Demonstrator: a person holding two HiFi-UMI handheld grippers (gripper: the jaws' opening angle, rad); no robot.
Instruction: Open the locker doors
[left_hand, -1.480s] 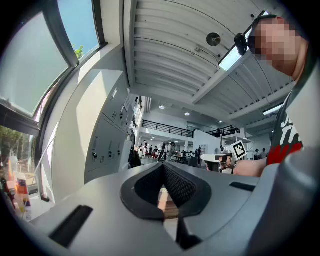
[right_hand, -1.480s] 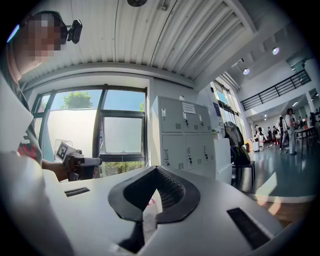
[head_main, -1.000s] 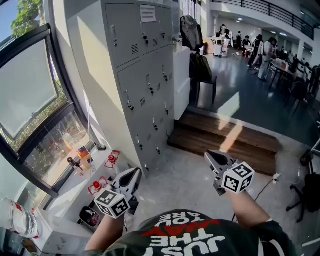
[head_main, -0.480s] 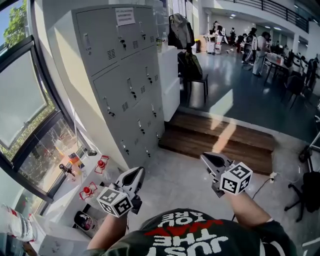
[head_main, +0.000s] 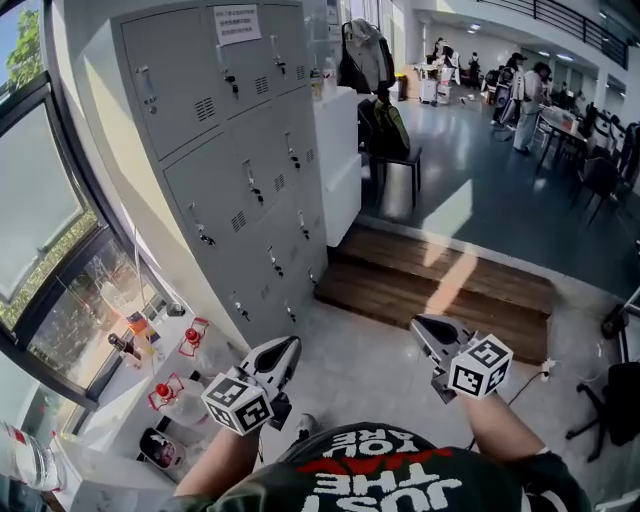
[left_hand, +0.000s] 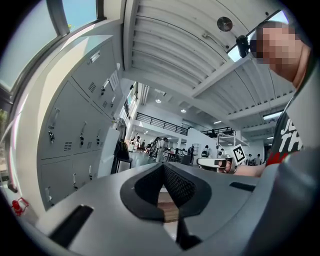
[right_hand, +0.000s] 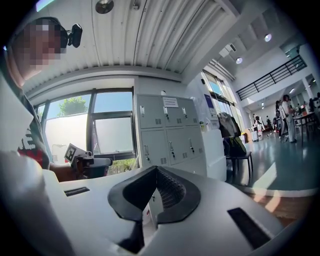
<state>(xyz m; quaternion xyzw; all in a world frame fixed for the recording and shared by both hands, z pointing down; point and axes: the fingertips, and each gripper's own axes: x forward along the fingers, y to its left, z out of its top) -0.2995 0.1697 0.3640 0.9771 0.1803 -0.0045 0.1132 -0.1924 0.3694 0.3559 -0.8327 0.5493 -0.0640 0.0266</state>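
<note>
The head camera looked forward and steeply down over my shirt (head_main: 380, 470). My left gripper (head_main: 288, 348) and right gripper (head_main: 428, 328) sat low in its frame, and the lockers (head_main: 240, 150) stood up at left, well apart from both. Each gripper camera sat close behind its own fingers (left_hand: 182, 187), looking level along them. The left faced the hall (head_main: 500, 170), and the right faced the lockers and window (right_hand: 100, 130). All three views shared the lockers.

Bare floor (head_main: 370, 355) leads to the lockers (head_main: 230, 170) — cluttered ledge (head_main: 105, 425) left, wooden step (head_main: 440, 288) right.
</note>
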